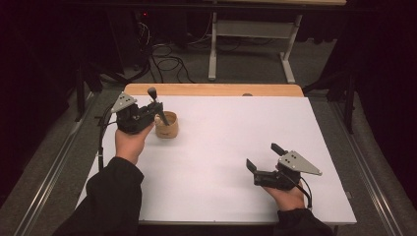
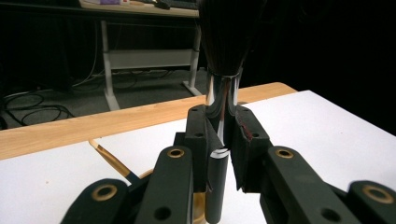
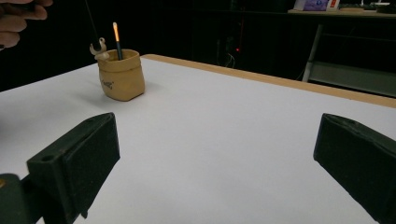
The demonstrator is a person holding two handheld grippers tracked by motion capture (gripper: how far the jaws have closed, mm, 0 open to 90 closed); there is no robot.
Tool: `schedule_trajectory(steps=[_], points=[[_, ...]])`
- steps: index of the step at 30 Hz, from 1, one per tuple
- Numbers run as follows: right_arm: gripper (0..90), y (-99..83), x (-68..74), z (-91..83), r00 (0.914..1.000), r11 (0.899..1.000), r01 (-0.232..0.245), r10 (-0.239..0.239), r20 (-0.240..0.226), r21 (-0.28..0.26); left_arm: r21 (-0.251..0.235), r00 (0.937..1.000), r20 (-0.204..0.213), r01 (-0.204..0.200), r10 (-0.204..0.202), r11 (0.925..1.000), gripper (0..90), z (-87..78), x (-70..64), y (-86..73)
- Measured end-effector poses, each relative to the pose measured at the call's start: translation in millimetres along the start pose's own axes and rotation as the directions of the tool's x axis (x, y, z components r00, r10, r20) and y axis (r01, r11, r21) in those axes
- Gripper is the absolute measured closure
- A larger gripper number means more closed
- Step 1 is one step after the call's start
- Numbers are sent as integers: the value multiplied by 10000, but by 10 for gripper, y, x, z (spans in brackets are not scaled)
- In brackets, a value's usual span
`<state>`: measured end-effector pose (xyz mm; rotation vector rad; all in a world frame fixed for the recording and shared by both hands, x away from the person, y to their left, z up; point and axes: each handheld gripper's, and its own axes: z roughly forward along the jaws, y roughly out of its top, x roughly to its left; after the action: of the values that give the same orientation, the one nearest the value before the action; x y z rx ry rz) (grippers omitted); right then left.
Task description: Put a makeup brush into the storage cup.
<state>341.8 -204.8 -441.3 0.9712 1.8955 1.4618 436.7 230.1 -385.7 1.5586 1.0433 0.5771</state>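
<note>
A: What step is this?

B: My guess is that a brush is being set into, or lifted out of, the holder. The left tongs [image 2: 223, 149] are clamped on the makeup brush [image 2: 223, 70], gripping its shiny metal ferrule with the dark bristles standing up above them and the black handle hanging down between the jaws. The small tan pot [image 1: 167, 126] sits directly below and just ahead of those tongs, on the white worktop [image 1: 221, 162].

A: And the other hand?

B: The right tongs [image 1: 261, 158] rest well apart from the pot, jaws wide apart, holding nothing. From their side the pot [image 3: 121, 74] stands ahead and to the left, with a thin pencil-like stick [image 3: 116, 39] and a pale curved piece poking out of it.

A: The next move?

B: If the brush is going in, it calls for lowering the handle straight down into the opening, clear of the stick [image 2: 112, 161] leaning just left of the tongs, then releasing.

A: Anything unclear?

B: The handle's lower end is cut off at the bottom of the left gripper view, so I cannot tell whether it is already inside the pot. The brush's tip runs off the top.
</note>
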Motion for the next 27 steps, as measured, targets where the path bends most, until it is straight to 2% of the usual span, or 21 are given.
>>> schedule_trajectory(steps=[8,18,27], points=[[8,-5,4,5,10000,10000,-30,30,-22,27,104,9997,-245,32,-29,9999,783,124,39,19],[11,-14,0,14,10000,10000,-15,15,-8,69,520,9991,-423,108,-86,9986,782,251,90,-47],[13,-21,2,17,10000,9999,-57,58,-20,111,765,9982,-589,-34,79,9971,782,323,89,-95]])
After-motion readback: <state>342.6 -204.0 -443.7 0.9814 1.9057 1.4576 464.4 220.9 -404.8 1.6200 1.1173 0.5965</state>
